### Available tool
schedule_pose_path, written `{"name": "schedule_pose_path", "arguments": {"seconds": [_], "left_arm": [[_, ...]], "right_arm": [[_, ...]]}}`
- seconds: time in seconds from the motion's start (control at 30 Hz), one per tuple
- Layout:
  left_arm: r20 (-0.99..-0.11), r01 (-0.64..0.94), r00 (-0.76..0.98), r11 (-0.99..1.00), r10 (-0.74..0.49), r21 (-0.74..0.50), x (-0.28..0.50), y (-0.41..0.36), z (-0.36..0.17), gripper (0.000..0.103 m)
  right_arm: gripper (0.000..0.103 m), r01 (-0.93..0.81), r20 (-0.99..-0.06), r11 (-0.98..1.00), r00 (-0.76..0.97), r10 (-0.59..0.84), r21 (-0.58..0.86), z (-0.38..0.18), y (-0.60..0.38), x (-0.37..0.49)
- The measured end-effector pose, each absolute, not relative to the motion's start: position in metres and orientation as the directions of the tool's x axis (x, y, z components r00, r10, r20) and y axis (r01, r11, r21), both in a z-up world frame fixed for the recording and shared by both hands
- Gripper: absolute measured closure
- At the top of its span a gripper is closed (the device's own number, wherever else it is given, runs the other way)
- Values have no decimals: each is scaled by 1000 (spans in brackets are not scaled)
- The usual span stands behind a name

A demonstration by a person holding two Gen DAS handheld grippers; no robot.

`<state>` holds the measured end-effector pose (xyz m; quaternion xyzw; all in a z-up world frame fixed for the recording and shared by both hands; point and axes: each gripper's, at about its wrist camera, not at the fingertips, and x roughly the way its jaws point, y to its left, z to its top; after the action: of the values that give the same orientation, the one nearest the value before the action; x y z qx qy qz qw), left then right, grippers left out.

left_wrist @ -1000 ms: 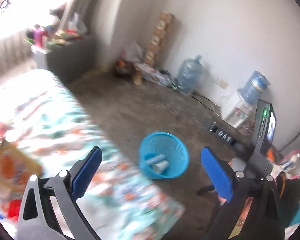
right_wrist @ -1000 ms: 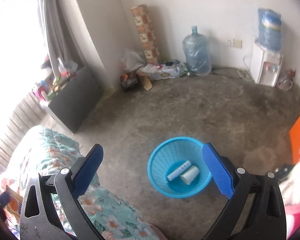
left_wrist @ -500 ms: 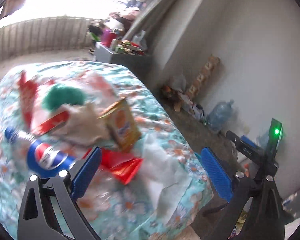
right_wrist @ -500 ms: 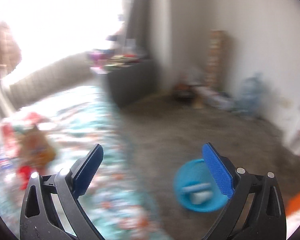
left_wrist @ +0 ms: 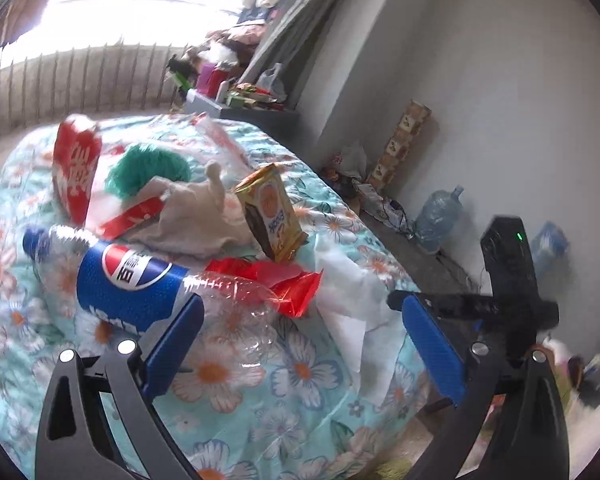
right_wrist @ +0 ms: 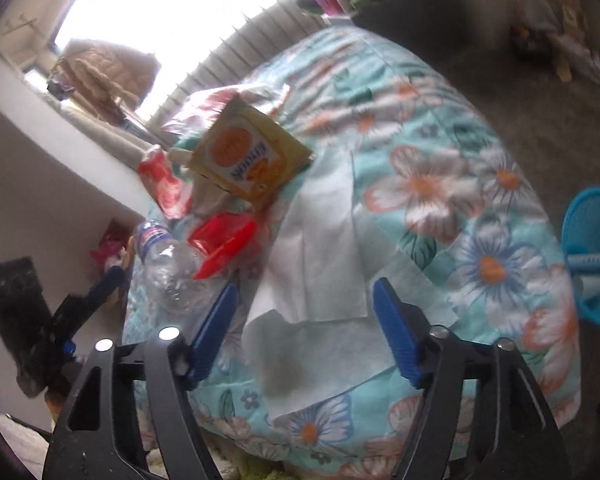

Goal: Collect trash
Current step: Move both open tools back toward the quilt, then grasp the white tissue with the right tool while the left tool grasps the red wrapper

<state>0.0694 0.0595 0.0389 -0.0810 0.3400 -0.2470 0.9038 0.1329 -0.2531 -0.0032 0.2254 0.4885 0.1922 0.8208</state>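
Trash: a bottle (left_wrist: pixel 128 280), red wrapper (left_wrist: pixel 288 280), yellow packet (left_wrist: pixel 274 212) and white tissues (right_wrist: pixel 320 248) lay on the bed (left_wrist: pixel 300 380).
Basket: the blue bin (right_wrist: pixel 592 256) stood on the floor beside the bed.
Left tongs (left_wrist: pixel 300 344): wide open, empty.
Right tongs (right_wrist: pixel 304 332): wide open, empty, above the tissues.

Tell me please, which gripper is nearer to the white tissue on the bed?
The right. The right gripper hangs open directly over the white tissue. The left gripper is open beside the Pepsi bottle, with the tissue off to its right.
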Motion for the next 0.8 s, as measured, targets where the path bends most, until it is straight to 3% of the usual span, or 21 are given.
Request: {"name": "schedule_pose_path", "arguments": {"seconds": [0.13,0.37,0.43,0.53,0.8], "left_arm": [[-571,435,673,876,-470,-208,66,43,38,13],[-628,461,689,887,-363,-8,80,11,24,46],[-646,478,684,877,-339,46,84,2,18,50],[-672,490,681,864,-292,121,89,-8,8,55],[-699,496,686,832,-201,248,100,-27,-4,56]], "right_arm": [[53,-40,-733,818,422,534,573,-14,-252,144],[73,-15,-768,846,412,491,533,-19,-245,148],[87,-21,-769,847,408,493,531,-19,-247,146],[94,-28,-771,851,409,488,525,-16,-249,143],[103,-53,-747,840,431,507,540,-7,-261,137]]}}
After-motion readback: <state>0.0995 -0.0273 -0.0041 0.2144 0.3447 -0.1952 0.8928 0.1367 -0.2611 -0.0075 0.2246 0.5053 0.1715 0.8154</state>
